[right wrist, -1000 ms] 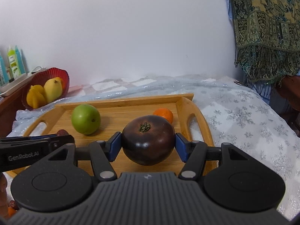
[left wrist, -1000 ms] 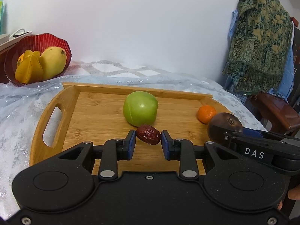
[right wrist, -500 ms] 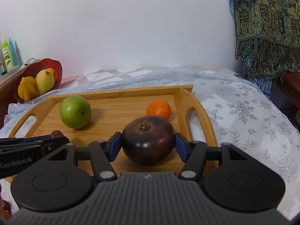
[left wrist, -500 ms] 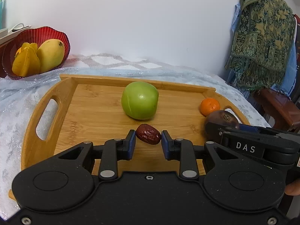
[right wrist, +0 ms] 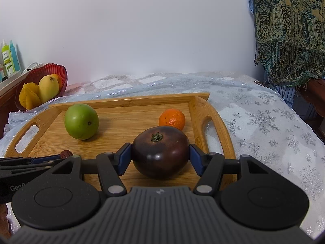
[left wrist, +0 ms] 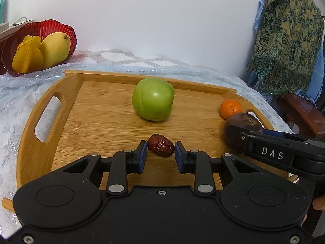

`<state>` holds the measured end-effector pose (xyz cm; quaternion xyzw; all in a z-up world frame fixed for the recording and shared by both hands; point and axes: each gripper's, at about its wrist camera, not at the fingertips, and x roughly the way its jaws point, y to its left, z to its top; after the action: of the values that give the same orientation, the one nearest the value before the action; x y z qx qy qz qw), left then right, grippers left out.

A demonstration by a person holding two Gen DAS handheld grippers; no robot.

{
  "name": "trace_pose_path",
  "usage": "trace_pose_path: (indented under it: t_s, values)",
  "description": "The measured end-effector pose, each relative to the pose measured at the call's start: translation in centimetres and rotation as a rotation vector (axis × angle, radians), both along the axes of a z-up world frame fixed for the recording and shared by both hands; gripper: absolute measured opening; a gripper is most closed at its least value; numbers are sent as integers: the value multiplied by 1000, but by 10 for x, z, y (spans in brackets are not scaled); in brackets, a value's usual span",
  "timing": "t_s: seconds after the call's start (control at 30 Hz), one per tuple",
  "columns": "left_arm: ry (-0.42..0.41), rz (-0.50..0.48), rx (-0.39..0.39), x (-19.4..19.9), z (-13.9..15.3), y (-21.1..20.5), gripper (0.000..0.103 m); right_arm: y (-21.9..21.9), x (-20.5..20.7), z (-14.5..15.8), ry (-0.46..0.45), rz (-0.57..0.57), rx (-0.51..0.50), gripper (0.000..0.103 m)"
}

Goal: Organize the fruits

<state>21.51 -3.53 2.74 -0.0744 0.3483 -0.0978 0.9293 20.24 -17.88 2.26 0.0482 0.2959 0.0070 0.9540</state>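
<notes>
A wooden tray lies on the cloth-covered surface. On it sit a green apple and a small orange. My left gripper is shut on a red date, low over the tray's front middle. My right gripper is shut on a dark purple tomato, low over the tray's right part, in front of the orange. The date's tip also shows in the right wrist view.
A red bowl with a mango and a starfruit stands at the back left. Bottles stand on a shelf beyond it. A patterned cloth hangs at the right over wooden furniture.
Both grippers have moved down and forward over the tray with their fruit held. The tray and its fruit look larger and lower in both views.
</notes>
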Motion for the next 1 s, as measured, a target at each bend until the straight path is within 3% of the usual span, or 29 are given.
trace_pose_path:
  t_s: [1.0]
  values:
    - [8, 3, -25, -1, -1, 4, 28, -1, -1, 1, -7, -9, -3, 68]
